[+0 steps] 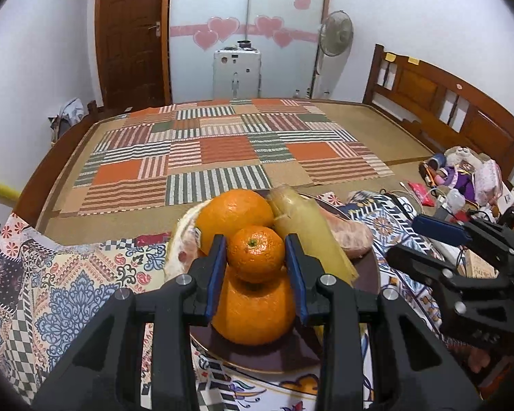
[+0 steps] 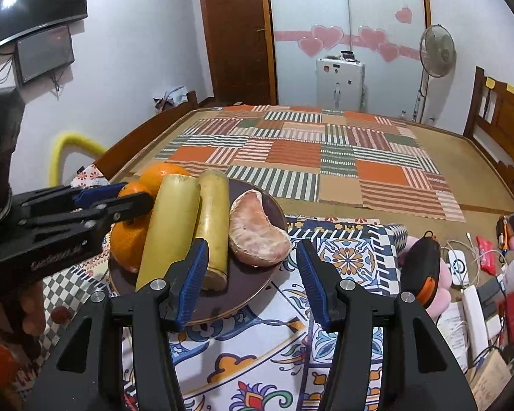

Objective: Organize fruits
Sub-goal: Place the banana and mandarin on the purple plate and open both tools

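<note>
Mandarin [image 1: 256,253] is sitting atop the oranges on the plate [image 1: 281,356], and my left tongs [image 1: 256,257] are pinching its sides. It looks light, soft and smooth-skinned, so I'm squeezing gently at its widest part. My right tongs [image 2: 252,284] are hanging wide and empty beside the plate.

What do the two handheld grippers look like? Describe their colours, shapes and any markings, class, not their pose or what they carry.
Both are black plastic frames with angular struts and round silver bolts. The left gripper and right gripper each have two fingers faced with ribbed blue pads. Seen from the right wrist view, the left one's side carries faint lettering, too blurred to read. No cables show.
</note>
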